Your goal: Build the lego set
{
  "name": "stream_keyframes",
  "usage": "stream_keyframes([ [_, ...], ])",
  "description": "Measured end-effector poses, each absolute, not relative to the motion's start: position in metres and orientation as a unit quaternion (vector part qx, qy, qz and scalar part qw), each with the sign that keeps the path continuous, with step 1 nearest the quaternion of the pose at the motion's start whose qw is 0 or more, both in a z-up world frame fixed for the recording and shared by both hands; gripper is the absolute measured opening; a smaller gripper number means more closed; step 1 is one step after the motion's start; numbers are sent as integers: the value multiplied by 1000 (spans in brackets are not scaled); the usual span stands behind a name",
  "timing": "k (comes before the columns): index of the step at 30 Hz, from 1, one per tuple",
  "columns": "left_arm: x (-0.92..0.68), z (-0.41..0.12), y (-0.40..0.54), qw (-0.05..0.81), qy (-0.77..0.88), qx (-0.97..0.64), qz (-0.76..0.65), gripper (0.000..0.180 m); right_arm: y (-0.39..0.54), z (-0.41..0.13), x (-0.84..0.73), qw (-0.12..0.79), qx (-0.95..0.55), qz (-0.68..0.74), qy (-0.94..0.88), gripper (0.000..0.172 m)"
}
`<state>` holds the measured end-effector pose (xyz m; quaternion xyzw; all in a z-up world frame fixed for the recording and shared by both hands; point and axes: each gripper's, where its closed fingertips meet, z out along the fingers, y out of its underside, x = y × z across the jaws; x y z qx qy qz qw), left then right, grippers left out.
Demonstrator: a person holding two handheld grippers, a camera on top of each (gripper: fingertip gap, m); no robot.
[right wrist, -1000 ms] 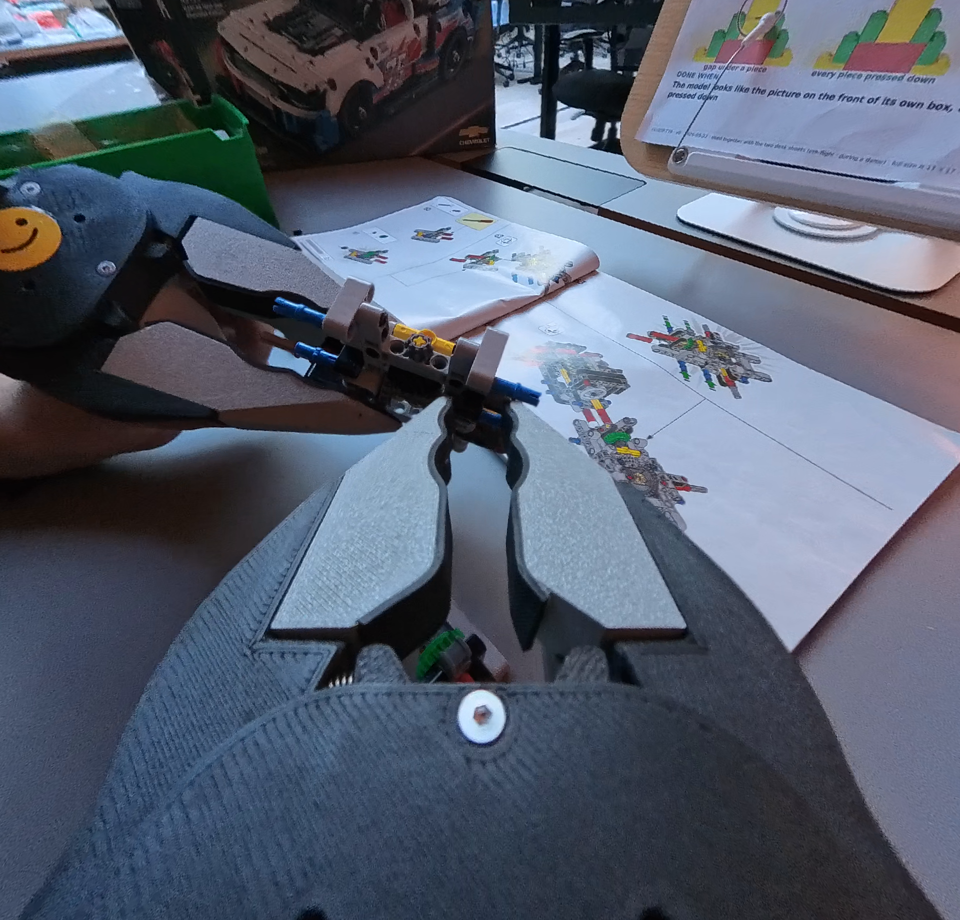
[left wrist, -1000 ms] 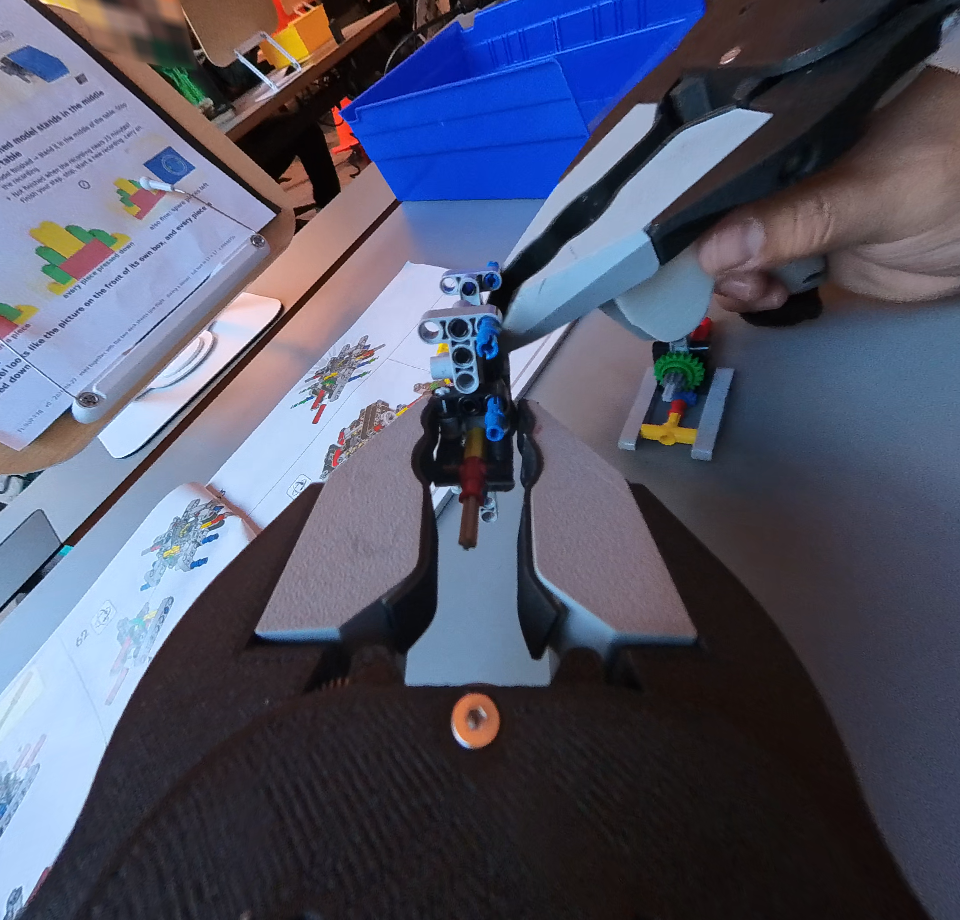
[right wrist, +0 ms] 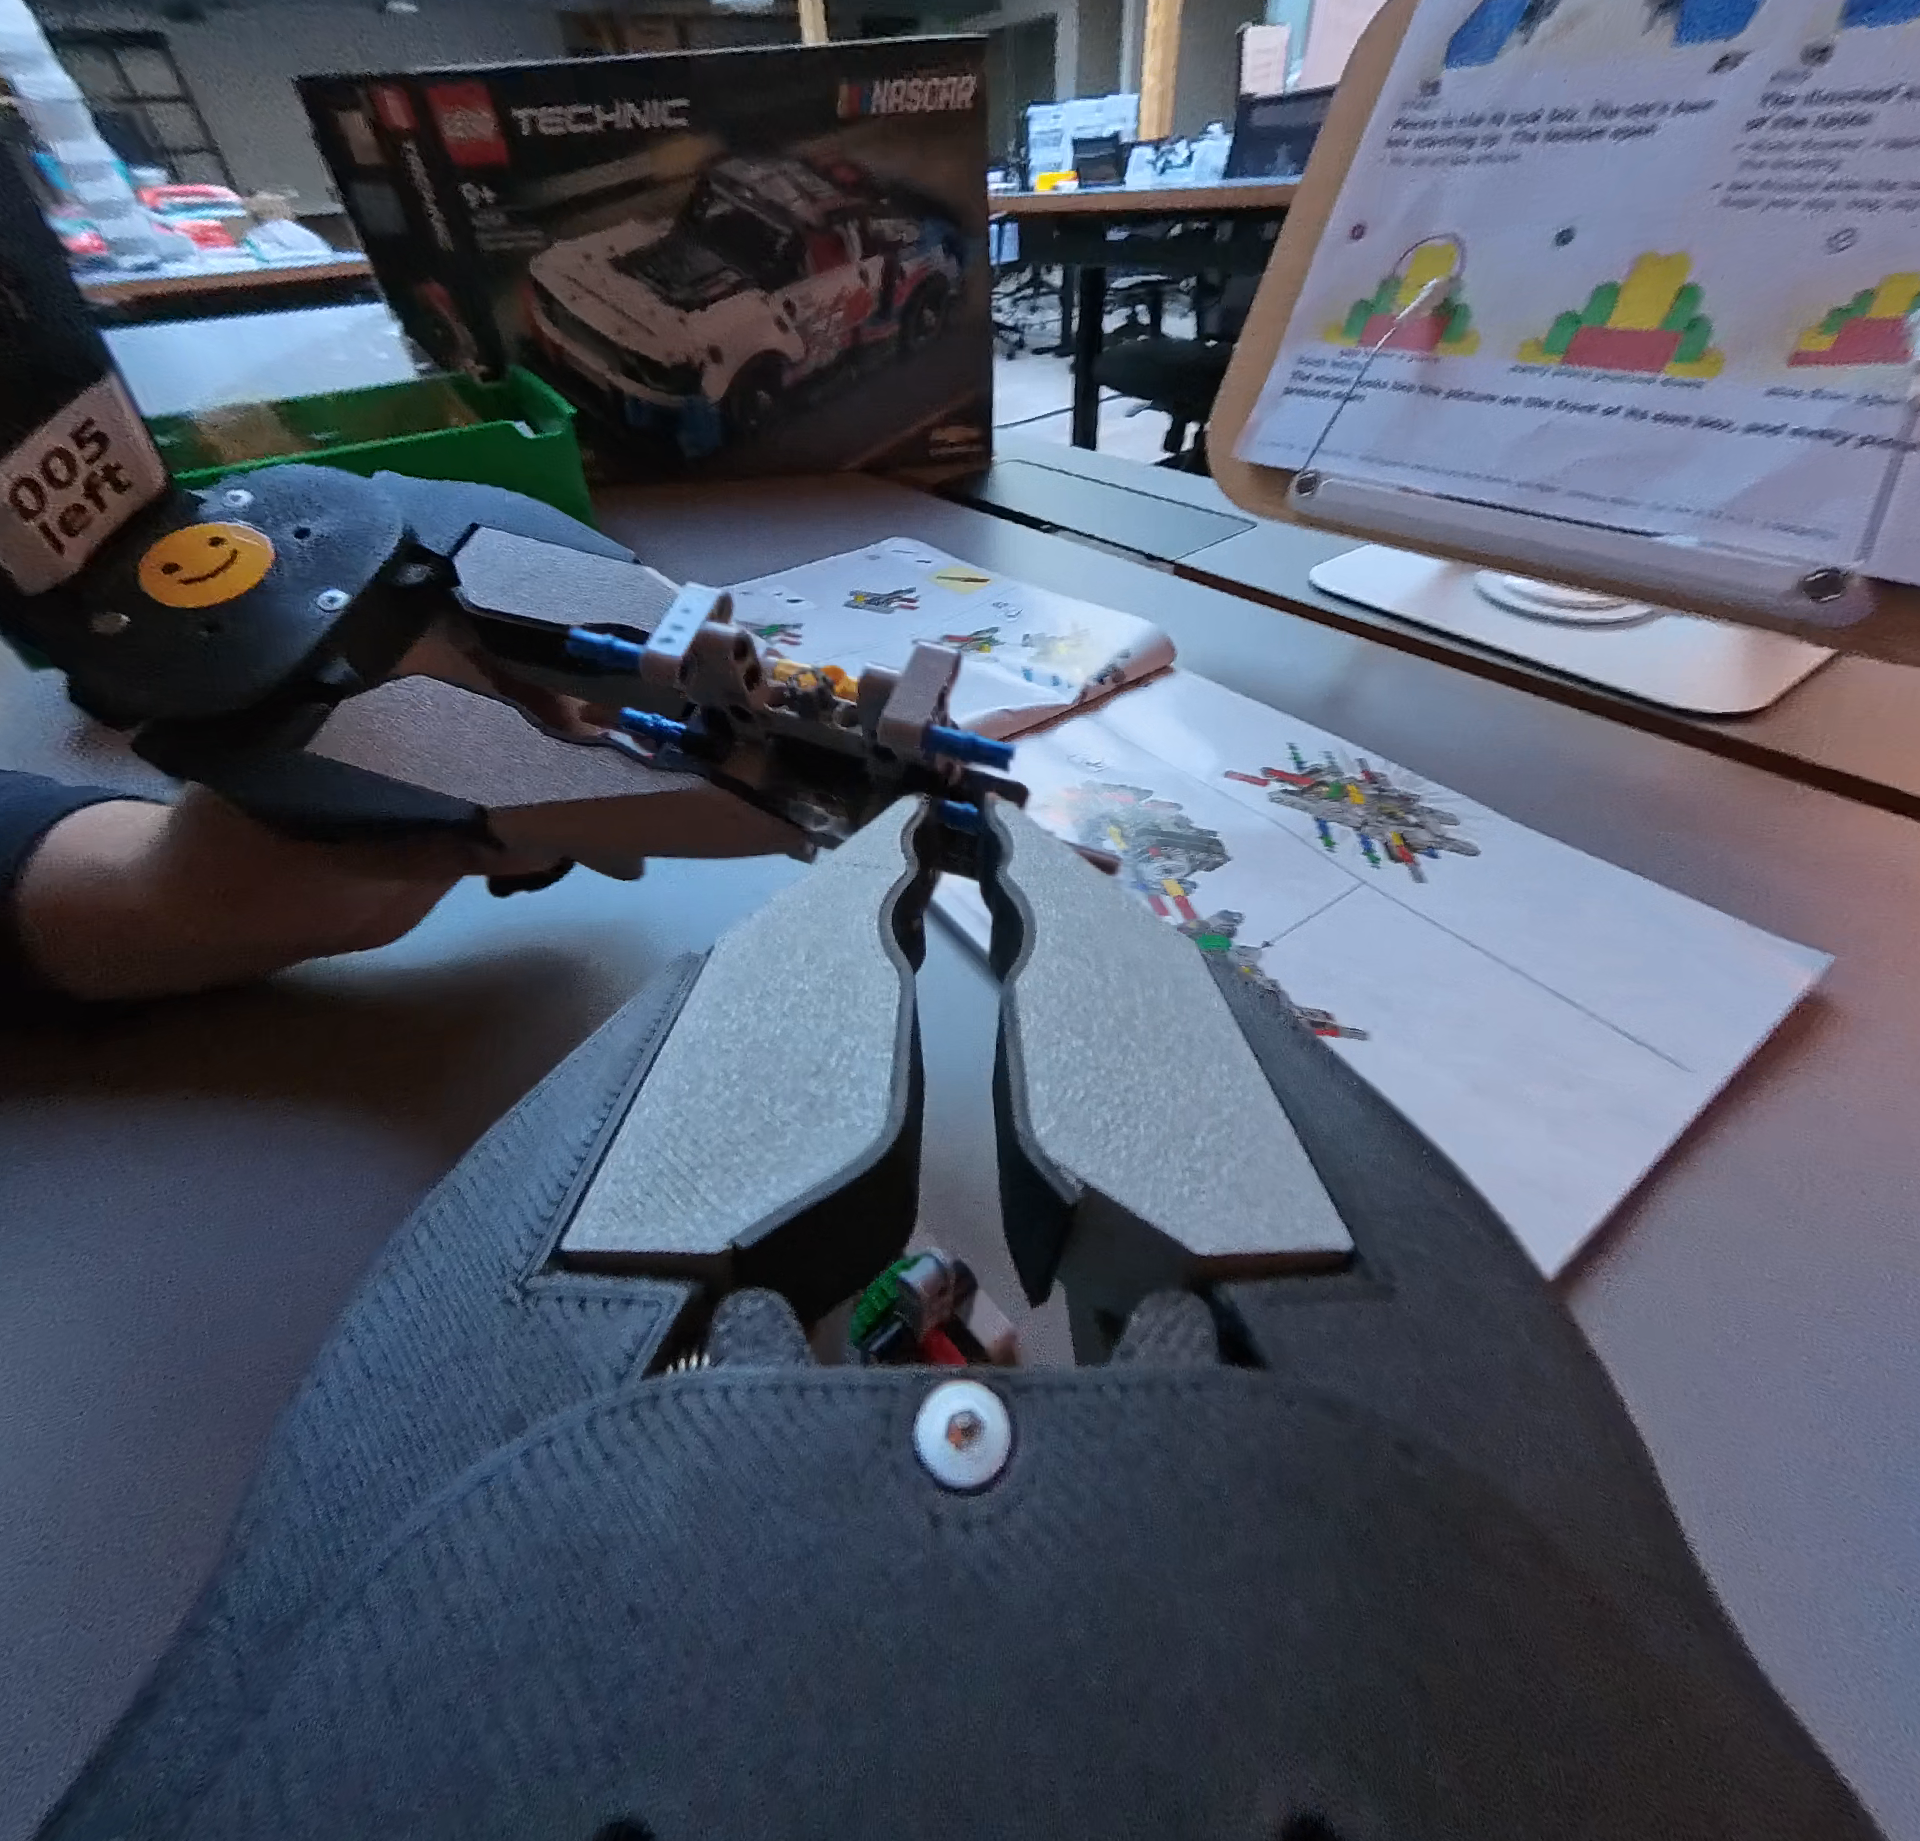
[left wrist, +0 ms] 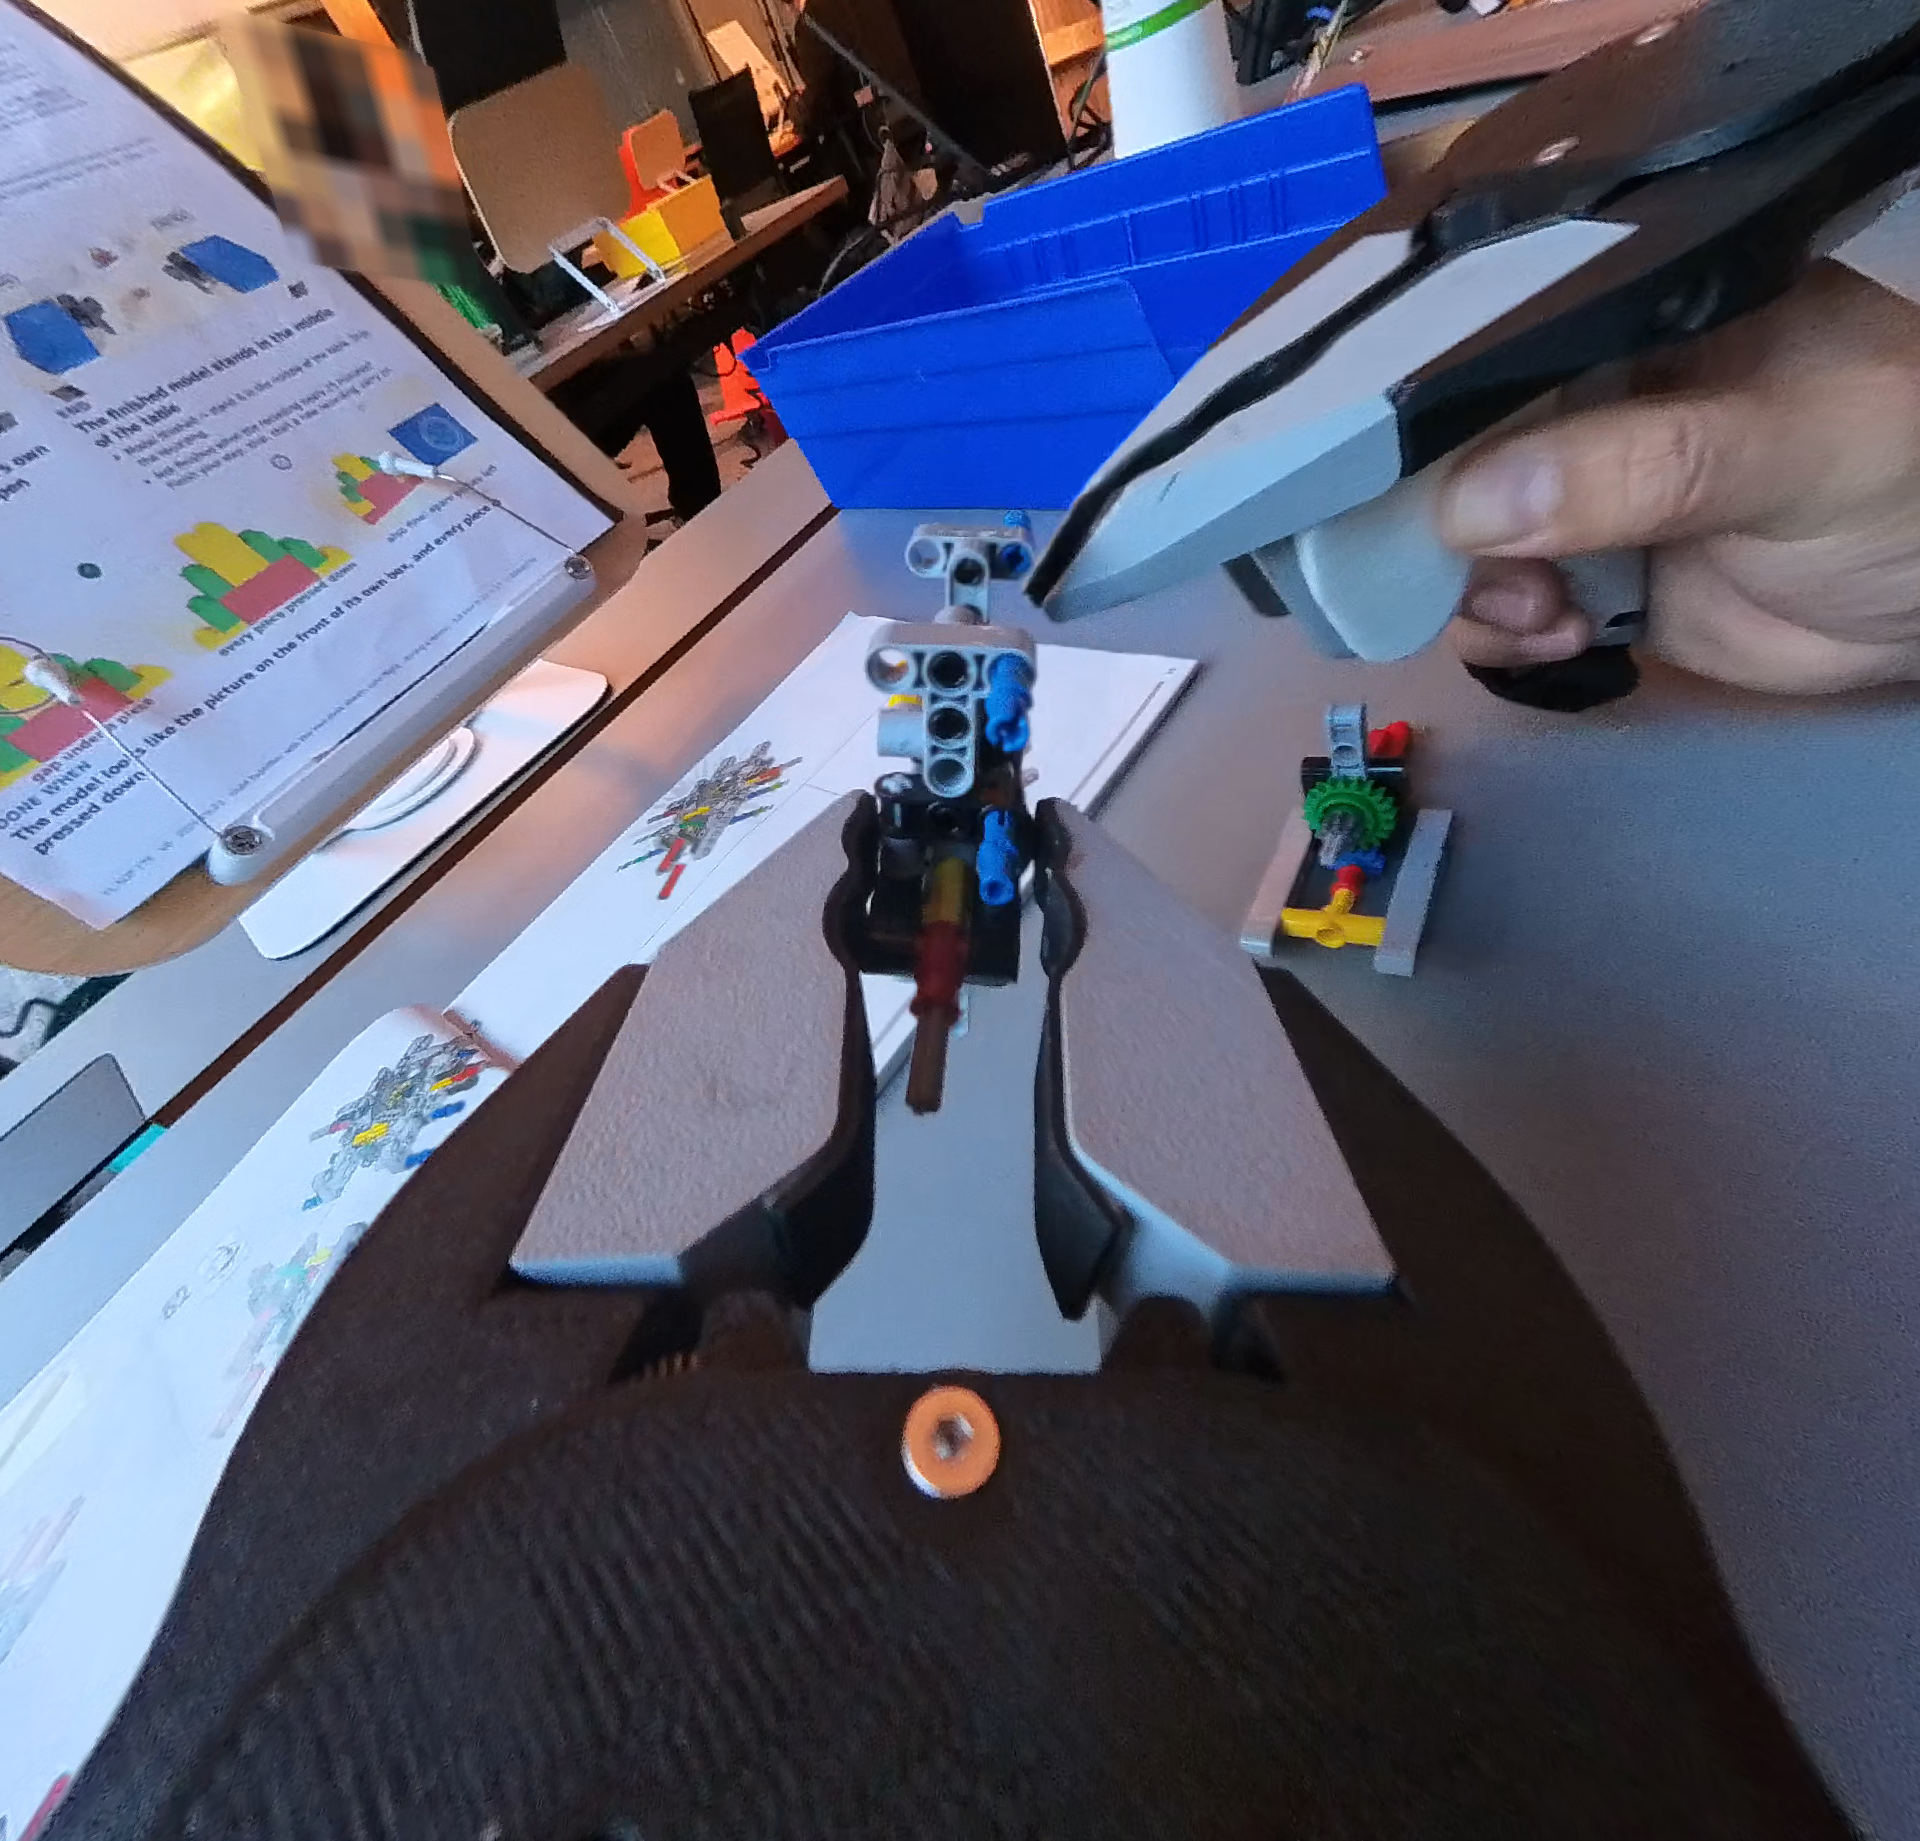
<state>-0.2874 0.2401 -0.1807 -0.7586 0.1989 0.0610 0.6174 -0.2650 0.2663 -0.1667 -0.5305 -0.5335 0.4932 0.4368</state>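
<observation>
We see our left gripper with its jaws closed on a black and grey brick assembly above the desk, while the right gripper, jaws nearly closed, pinches a blue pin at its far end.

We find printed lines and captions on the white sheet clipped to the wooden stand, which we leave unquoted. Brand logos and an age mark sit on the dark box picturing a white race car. A pale lettered label is on the left tool
</observation>
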Motion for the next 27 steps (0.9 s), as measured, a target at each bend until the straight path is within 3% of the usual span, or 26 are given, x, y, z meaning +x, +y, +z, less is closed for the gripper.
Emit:
stream_keyframes([
  [11,-281,-181,239,615,211,-758,63,25,258,-171,-271,445,-525,468,-554,16],
  [27,-280,-194,245,580,218,-776,116,26,266,-190,-279,432,-564,403,-577,6],
])
